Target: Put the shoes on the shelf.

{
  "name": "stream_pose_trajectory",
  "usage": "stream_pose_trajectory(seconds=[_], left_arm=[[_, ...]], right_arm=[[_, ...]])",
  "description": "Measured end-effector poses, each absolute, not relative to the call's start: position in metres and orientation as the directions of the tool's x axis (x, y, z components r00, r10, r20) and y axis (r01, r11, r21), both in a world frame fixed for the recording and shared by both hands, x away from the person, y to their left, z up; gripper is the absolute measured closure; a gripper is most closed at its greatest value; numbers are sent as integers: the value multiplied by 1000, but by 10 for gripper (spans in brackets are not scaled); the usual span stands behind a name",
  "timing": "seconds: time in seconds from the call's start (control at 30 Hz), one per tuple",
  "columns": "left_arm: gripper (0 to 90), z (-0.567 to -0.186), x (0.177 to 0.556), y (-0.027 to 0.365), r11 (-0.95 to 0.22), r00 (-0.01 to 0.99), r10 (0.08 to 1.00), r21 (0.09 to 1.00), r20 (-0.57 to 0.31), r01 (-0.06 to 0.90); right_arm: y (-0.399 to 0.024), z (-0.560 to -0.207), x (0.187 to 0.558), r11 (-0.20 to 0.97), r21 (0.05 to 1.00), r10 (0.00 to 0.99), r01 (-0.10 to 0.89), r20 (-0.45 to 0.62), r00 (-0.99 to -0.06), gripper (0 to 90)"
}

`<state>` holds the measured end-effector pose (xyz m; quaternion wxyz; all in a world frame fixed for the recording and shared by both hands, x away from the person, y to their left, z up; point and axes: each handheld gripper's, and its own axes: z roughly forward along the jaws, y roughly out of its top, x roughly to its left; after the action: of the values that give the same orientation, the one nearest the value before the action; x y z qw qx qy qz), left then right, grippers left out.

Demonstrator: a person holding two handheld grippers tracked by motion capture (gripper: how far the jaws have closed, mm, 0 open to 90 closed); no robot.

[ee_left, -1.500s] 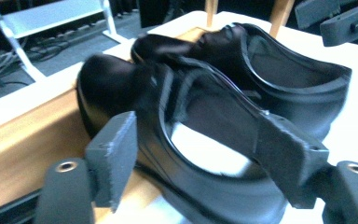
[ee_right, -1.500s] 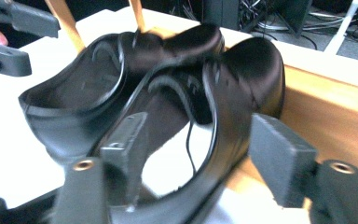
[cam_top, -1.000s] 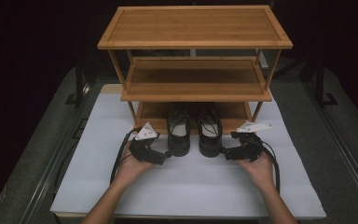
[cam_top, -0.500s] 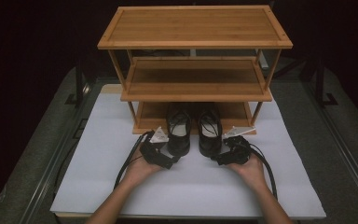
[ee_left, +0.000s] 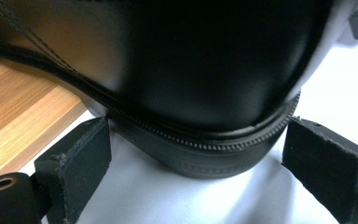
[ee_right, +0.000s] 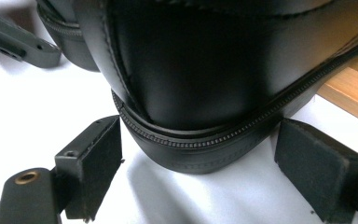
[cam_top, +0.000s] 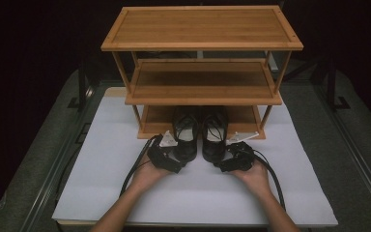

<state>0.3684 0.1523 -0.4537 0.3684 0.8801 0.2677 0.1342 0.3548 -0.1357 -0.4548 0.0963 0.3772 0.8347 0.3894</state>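
Two black leather lace-up shoes stand side by side on the bottom shelf of a bamboo rack (cam_top: 200,92), their toes sticking out over the white mat. My left gripper (cam_top: 176,163) lies low on the mat at the left shoe (cam_top: 186,137). Its jaws are open, with that shoe's toe (ee_left: 200,70) between the pads (ee_left: 74,158) and a little space at each side. My right gripper (cam_top: 221,166) is at the right shoe (cam_top: 214,137). Its jaws have just been closing a little. They still stand open around the toe (ee_right: 200,74), with gaps at the pads (ee_right: 319,170).
The three-tier rack stands at the back of the white mat (cam_top: 101,164), its upper two shelves bare. Cables trail from both grippers over the mat. Dark grey table (cam_top: 348,125) surrounds the mat, with metal rails at both sides.
Both hands have dropped and moved inward and forward, which brought the grippers from beside the shoes down to their toes. The shoes have not moved.
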Motion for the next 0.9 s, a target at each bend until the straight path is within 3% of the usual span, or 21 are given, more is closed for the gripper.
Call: stream_pose_trajectory(seconds=[0.3, 0.47, 0.9], left_arm=[[75, -452, 368, 150, -561, 805, 593, 721, 6, 408], [76, -450, 366, 145, -578, 797, 602, 707, 35, 406], [75, -435, 370, 152, -474, 786, 616, 778, -41, 412]], right_arm=[[-122, -453, 348, 421, 720, 697, 551, 132, -705, 157], [-121, -451, 346, 408, 724, 717, 557, 124, -686, 197], [-127, -434, 348, 338, 777, 720, 531, 150, -678, 197]])
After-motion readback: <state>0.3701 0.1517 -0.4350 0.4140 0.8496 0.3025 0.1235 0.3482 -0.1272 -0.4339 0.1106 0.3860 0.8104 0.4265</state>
